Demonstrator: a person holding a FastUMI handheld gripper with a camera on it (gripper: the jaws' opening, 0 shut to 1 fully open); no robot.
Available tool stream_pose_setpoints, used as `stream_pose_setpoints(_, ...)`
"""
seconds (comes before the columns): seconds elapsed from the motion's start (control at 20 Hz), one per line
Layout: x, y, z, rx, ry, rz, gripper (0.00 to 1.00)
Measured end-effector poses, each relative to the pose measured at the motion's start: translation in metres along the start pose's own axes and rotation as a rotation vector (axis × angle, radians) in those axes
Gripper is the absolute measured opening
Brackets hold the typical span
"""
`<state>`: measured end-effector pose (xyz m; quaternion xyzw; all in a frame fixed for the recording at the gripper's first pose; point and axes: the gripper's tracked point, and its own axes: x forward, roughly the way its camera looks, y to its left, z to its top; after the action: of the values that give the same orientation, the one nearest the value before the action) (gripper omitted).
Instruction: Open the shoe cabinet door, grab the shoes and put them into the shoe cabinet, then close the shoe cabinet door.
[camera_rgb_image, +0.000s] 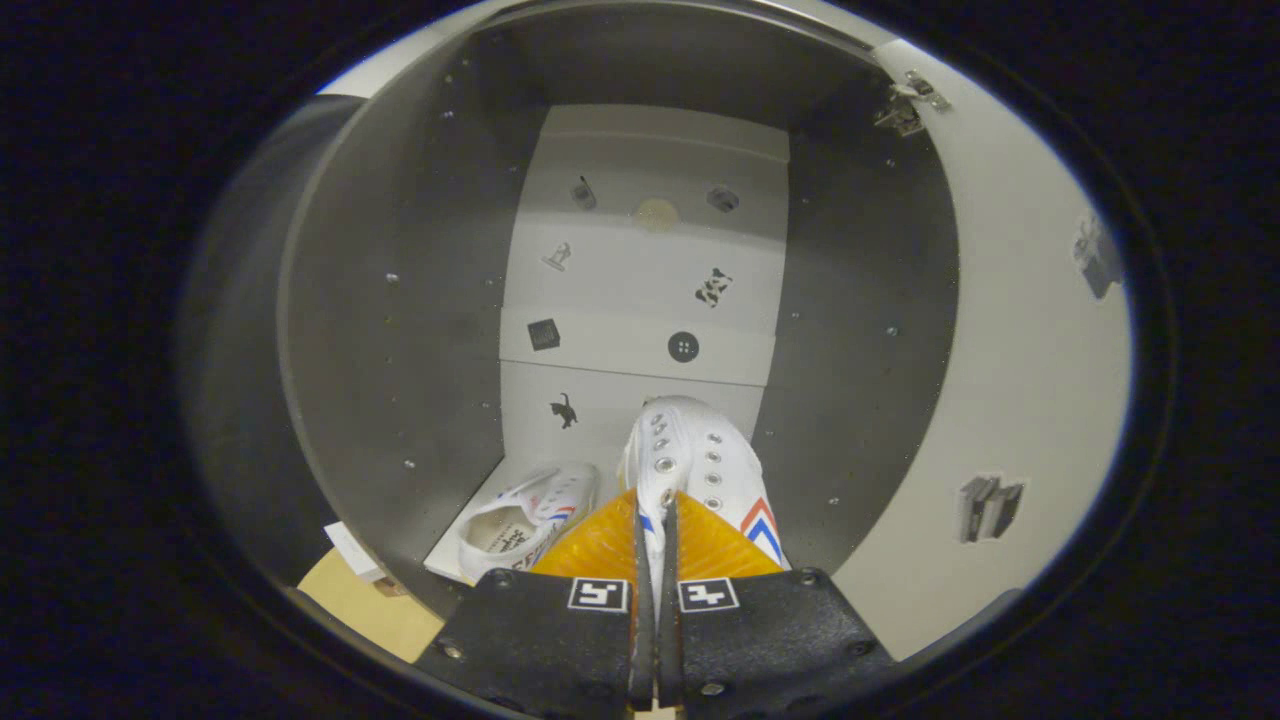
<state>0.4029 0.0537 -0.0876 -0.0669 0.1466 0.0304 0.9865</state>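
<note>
Inside the open shoe cabinet (640, 290), one shoe (520, 520) lies left; the gripper (655, 540) pinches the second shoe (700, 460), toe pointing inward.

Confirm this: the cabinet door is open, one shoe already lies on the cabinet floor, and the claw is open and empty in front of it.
Wrong on the claw. In the gripper view the claw is shut on the second shoe, pinching its upper edge. The cabinet door is open and the first shoe lies on the cabinet floor.
</note>
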Motion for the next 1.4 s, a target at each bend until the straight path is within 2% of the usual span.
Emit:
stream_pose_setpoints(0.45, 0.127, -0.017, -0.056, -0.043, 0.127, -0.056, 0.06)
stream_pose_setpoints(0.65, 0.145, -0.017, -0.062, -0.020, 0.144, -0.077, 0.07)
stream_pose_setpoints(0.75, 0.148, -0.020, -0.059, -0.029, 0.140, -0.085, 0.11)
stream_pose_setpoints(0.95, 0.134, -0.032, -0.041, -0.075, 0.069, -0.113, 0.32)
stream_pose_setpoints(1.05, 0.114, -0.043, -0.025, -0.081, 0.019, -0.160, 0.62)
stream_pose_setpoints(1.15, 0.089, -0.040, -0.018, -0.052, 0.010, -0.138, 0.93)
stream_pose_setpoints(1.4, 0.004, -0.028, 0.007, -0.030, -0.062, -0.081, 0.99)
